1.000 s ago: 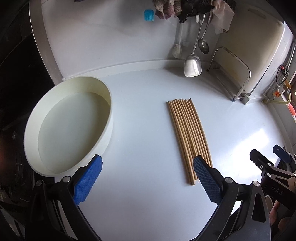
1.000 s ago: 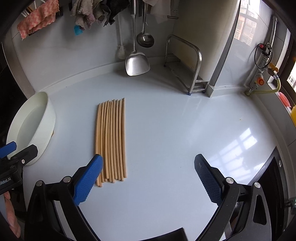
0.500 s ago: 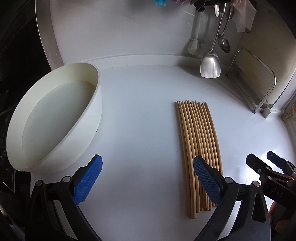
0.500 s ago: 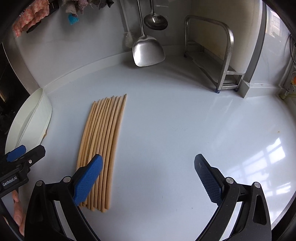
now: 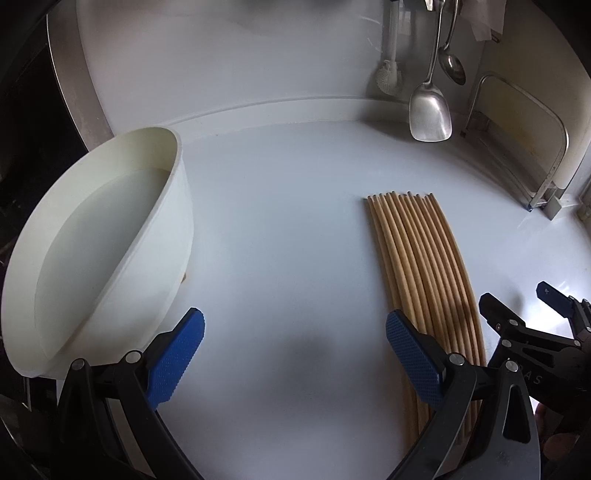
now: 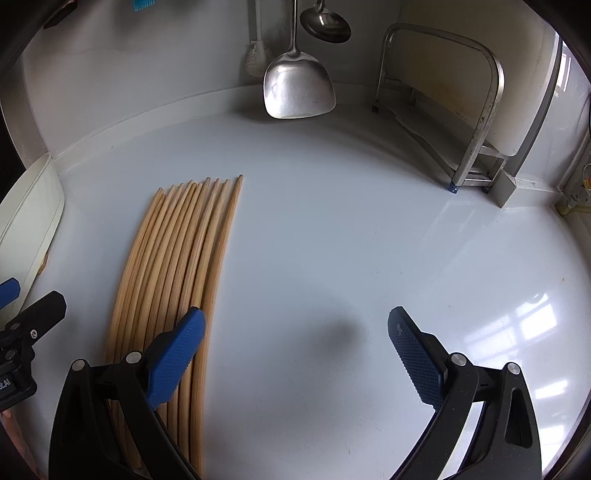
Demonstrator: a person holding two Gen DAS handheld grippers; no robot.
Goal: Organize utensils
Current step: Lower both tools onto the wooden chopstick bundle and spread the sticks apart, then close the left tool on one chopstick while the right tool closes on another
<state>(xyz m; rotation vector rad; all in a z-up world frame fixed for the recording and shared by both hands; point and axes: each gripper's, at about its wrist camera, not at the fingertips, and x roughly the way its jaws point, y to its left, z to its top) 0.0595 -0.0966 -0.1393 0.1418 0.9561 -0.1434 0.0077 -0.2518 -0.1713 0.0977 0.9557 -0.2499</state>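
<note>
Several wooden chopsticks (image 5: 424,266) lie side by side in a neat row on the white counter (image 5: 288,229); the right wrist view shows the same chopsticks (image 6: 177,266) at its left. My left gripper (image 5: 295,343) is open low over the counter, its right finger over the row's left edge. My right gripper (image 6: 293,345) is open too, its left finger over the row's right edge. Nothing sits between either pair of fingers. A white round basin (image 5: 92,251) stands to the left, empty.
A steel spatula (image 6: 297,85), a ladle (image 6: 325,26) and a brush (image 6: 256,55) hang against the back wall. A metal rack (image 6: 472,107) holding a pale board stands at the back right. The right gripper's black frame (image 5: 535,339) shows at the left wrist view's right edge.
Both grippers have dropped lower and moved forward toward the chopsticks, which now look larger and reach under the inner fingers. The fingers stayed open.
</note>
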